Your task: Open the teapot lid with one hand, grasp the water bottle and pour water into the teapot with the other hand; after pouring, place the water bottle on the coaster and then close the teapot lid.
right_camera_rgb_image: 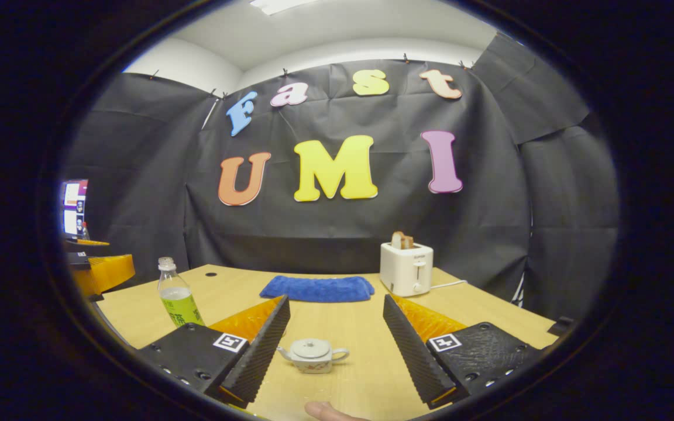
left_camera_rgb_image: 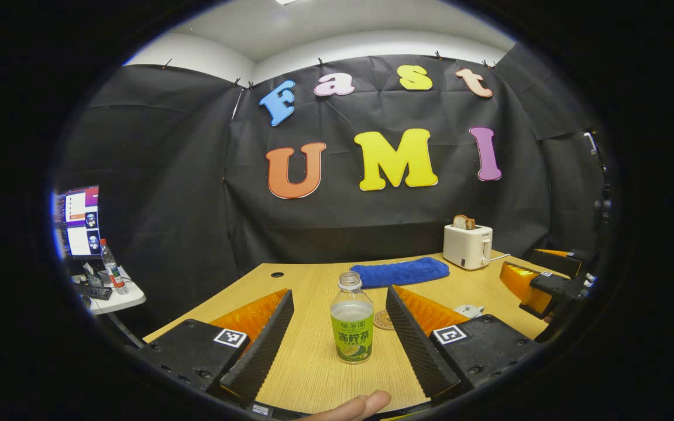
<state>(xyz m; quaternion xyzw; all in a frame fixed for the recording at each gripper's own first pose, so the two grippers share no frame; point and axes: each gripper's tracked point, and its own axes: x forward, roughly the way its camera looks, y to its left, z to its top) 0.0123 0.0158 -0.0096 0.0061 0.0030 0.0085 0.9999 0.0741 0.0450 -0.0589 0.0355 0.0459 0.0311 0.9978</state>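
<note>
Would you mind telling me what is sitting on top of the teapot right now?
The teapot has its lid on, seated flat with a small knob on top. The lid covers the opening, so the inside cannot be seen.

teapot [left_camera_rgb_image: 469, 310] mostly hidden, coaster [left_camera_rgb_image: 384, 320] partly

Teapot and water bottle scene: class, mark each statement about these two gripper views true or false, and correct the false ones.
1. The water bottle has its cap screwed on. False: its neck is open, no cap on it.
2. The teapot has its lid on. True.
3. The left gripper is shut on the bottle. False: its fingers stand apart on either side, not touching it.
4. A slice of bread sticks up from the toaster. True.
5. The blue towel lies under the teapot. False: it lies farther back on the table, near the toaster.
</note>
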